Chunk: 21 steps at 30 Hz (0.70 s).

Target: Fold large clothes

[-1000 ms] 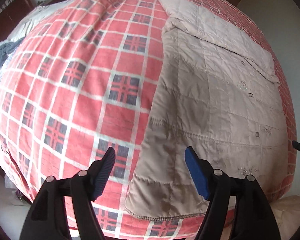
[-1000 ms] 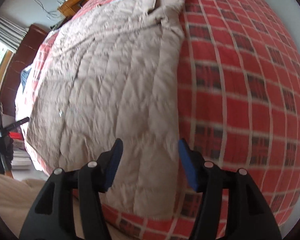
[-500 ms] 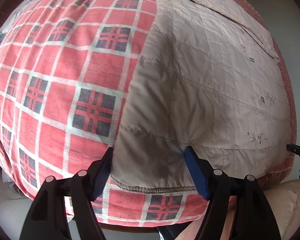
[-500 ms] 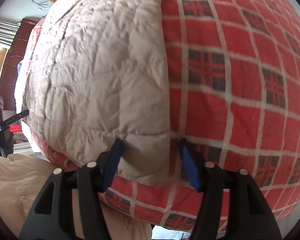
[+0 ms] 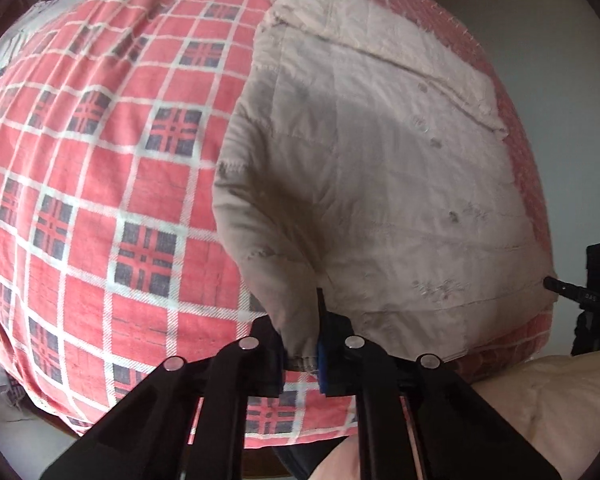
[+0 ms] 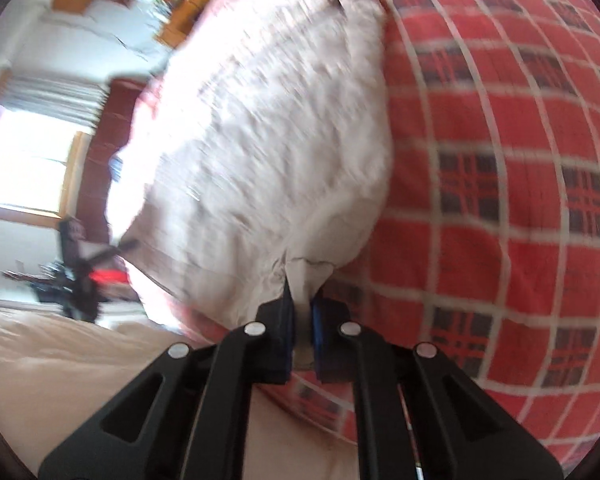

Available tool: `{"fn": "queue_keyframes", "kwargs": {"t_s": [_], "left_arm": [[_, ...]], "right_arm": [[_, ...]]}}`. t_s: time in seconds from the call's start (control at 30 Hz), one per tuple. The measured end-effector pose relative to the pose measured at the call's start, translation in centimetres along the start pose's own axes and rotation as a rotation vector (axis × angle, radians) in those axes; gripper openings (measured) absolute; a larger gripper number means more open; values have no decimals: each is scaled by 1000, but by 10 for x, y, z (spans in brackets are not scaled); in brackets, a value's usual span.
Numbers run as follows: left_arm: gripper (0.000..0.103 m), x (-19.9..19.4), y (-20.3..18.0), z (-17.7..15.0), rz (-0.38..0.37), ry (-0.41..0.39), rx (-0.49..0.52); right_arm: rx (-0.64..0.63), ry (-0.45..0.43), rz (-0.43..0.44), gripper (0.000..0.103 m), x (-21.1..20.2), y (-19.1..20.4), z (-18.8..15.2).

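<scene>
A beige quilted coat [image 5: 380,168] lies spread on a bed with a red plaid cover [image 5: 100,184]. My left gripper [image 5: 302,340] is shut on the coat's near hem corner at its left side, and the fabric bunches up between the blue pads. In the right wrist view the coat [image 6: 268,152] looks blurred. My right gripper [image 6: 302,322] is shut on the coat's other near hem corner, lifting it off the red plaid cover [image 6: 500,200].
A black camera on a tripod [image 5: 596,300] stands past the bed's right edge and shows again as the tripod [image 6: 80,264] in the right wrist view. A window [image 6: 28,168] and wooden furniture [image 6: 180,12] lie beyond. A person's beige clothing [image 6: 80,360] fills the bottom.
Both grippers went from open around the coat's near hem to shut on it. The hem corners now lift and bunch, and the right wrist view has swung and blurred.
</scene>
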<state>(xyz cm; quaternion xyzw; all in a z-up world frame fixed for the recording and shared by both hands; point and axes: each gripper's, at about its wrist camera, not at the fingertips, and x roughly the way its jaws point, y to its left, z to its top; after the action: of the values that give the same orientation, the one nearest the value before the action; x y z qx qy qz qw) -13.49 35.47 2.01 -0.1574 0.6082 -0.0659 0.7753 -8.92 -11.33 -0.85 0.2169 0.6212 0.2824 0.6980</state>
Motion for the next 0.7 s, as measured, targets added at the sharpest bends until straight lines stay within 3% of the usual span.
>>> {"fn": "queue_keyframes", "kwargs": {"t_s": [0.13,0.4,0.7], "left_arm": [[11,-28,-10,31,-58,-106,0],[11,-26,-19,139,-51,-256,66],[11,38,14,227,-36,-238,-50]], "right_arm": [[-19,-77,59,6,-19,10,29],[-40,-145,39,6,-25,10,126],[85,-154,64,6,1,-34,224]]}}
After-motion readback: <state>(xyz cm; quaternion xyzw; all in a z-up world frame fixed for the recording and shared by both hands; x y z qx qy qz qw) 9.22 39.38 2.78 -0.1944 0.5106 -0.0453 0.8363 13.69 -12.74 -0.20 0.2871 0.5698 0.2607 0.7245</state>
